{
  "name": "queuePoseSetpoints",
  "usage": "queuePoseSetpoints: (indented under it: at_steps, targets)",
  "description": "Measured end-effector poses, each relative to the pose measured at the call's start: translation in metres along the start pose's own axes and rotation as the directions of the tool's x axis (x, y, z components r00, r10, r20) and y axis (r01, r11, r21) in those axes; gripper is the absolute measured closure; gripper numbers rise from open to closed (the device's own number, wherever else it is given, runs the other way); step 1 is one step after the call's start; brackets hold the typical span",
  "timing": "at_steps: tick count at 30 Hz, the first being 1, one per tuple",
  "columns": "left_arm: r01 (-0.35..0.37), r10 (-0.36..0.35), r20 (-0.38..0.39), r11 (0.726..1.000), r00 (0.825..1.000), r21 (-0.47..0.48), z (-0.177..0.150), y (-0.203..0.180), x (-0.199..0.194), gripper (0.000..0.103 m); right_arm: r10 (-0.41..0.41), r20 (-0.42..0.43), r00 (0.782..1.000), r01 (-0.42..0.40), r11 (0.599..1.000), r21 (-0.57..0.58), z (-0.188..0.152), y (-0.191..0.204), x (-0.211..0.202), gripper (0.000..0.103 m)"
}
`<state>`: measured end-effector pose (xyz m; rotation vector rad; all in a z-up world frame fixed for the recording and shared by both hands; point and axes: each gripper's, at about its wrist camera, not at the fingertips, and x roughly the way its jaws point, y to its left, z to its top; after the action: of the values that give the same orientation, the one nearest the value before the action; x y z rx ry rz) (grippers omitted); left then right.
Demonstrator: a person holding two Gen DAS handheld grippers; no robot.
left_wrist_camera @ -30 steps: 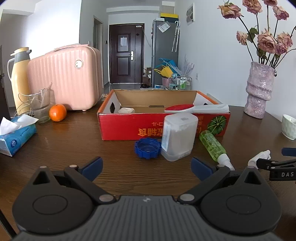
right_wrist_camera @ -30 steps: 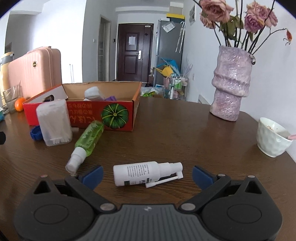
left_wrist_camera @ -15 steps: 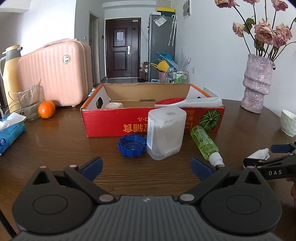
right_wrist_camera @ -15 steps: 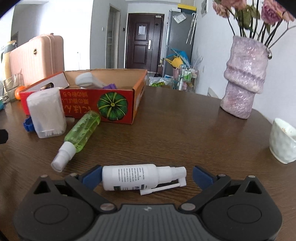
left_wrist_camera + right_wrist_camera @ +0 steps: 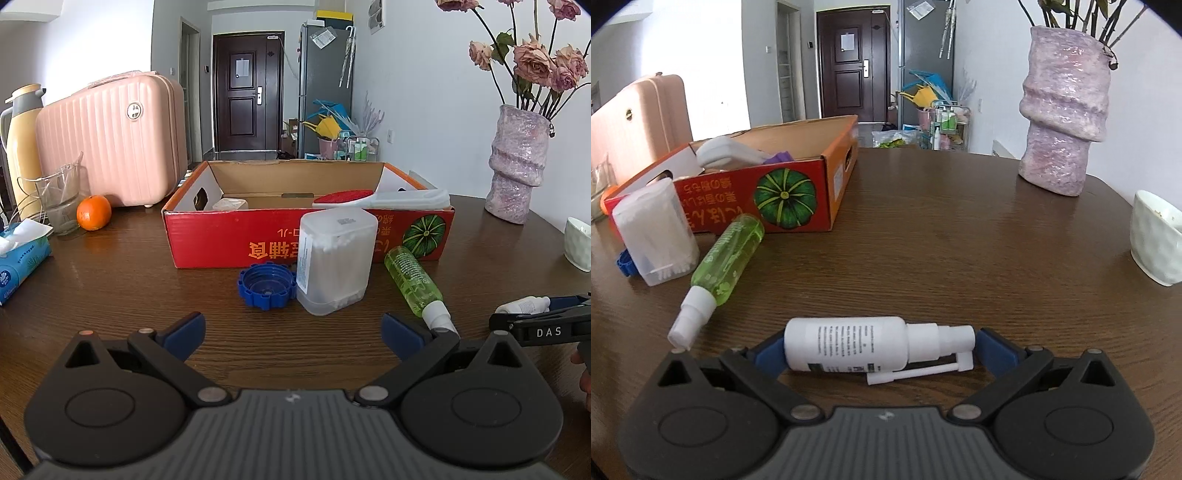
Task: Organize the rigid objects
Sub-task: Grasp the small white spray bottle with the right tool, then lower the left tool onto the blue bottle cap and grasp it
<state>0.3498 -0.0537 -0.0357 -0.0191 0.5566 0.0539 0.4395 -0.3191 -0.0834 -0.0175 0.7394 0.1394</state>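
Observation:
A white spray bottle [image 5: 860,346] lies sideways on the wooden table, between the open fingers of my right gripper [image 5: 879,350], which straddles it end to end; I cannot tell if the pads touch it. My left gripper [image 5: 291,330] is open and empty above the table. In front of it stand a clear cotton-swab box [image 5: 334,258] and a blue cap [image 5: 266,285]. A green spray bottle [image 5: 415,282] lies beside them, also in the right wrist view [image 5: 729,254]. The red cardboard box [image 5: 229,236] holds a red-and-white brush [image 5: 380,197].
A pink suitcase [image 5: 110,140], a yellow thermos [image 5: 20,144], a glass jug [image 5: 61,199], an orange [image 5: 93,212] and a tissue pack [image 5: 18,254] sit at the left. A purple vase [image 5: 1063,125] and a white cup [image 5: 1156,236] stand at the right.
My right gripper has moved forward and down until its fingers straddle the white spray bottle. My left gripper has shifted a little nearer the swab box and stayed open.

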Motion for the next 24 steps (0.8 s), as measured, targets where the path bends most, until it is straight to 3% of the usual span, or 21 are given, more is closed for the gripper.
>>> queuePoseSetpoints:
  at_steps: [1,17,24]
  targets:
    - [-0.001,0.001,-0.001,1.0,1.0,0.0,0.0,0.0,0.0,0.0,-0.002,0.007,1.0,0.002,1.0,0.001,0.0,0.0,-0.001,0.006]
    - [-0.022,0.023,0.009,1.0,1.0,-0.011,0.006,0.012,0.004,0.0,-0.016,0.135,0.991,0.014,1.0,0.014,-0.005,0.019,-0.029,0.006]
    - [-0.065,0.065,-0.026,0.998,0.998,0.003,0.012,0.028,0.026,0.0,-0.022,0.151,0.988,0.018,0.999,0.03,-0.007,0.022,-0.033,0.006]
